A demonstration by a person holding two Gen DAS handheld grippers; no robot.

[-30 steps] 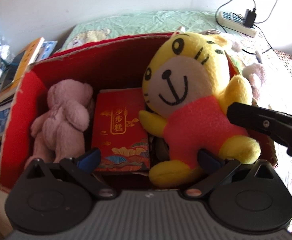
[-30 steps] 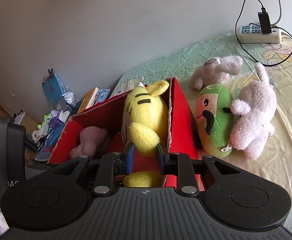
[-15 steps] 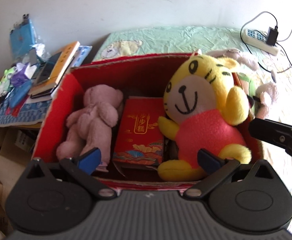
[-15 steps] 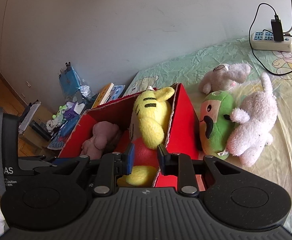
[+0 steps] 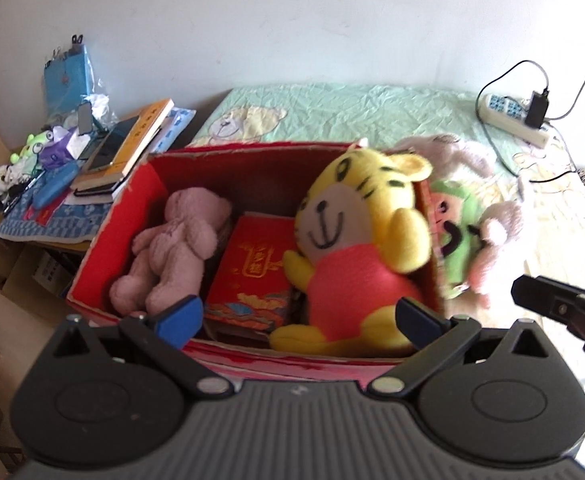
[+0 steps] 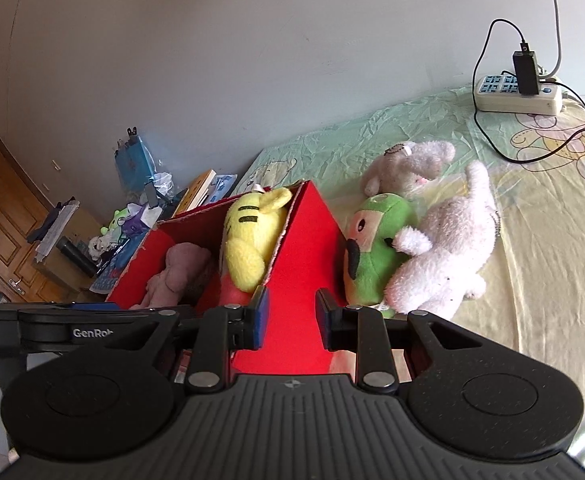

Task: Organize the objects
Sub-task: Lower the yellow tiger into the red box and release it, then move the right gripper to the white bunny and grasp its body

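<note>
A red cardboard box (image 5: 104,240) on the bed holds a yellow tiger plush (image 5: 356,248), a mauve bear plush (image 5: 172,248) and a red gift packet (image 5: 256,276). My left gripper (image 5: 300,316) is open and empty, above the box's near edge. My right gripper (image 6: 288,316) stands partly open and empty, close before the box's right wall (image 6: 304,264). Outside the box to the right lie a green plush (image 6: 372,248), a pale pink plush (image 6: 444,260) and a smaller pink plush (image 6: 408,164).
A power strip (image 6: 516,96) with a plugged charger and cables lies at the bed's far right. A cluttered side table (image 5: 84,160) with books and small items stands left of the box. A wooden door (image 6: 8,216) is at far left.
Both grippers have pulled back and up from the box. The tiger plush, earlier close between the right fingers, now sits free in the box. The right jaws have opened slightly wider.
</note>
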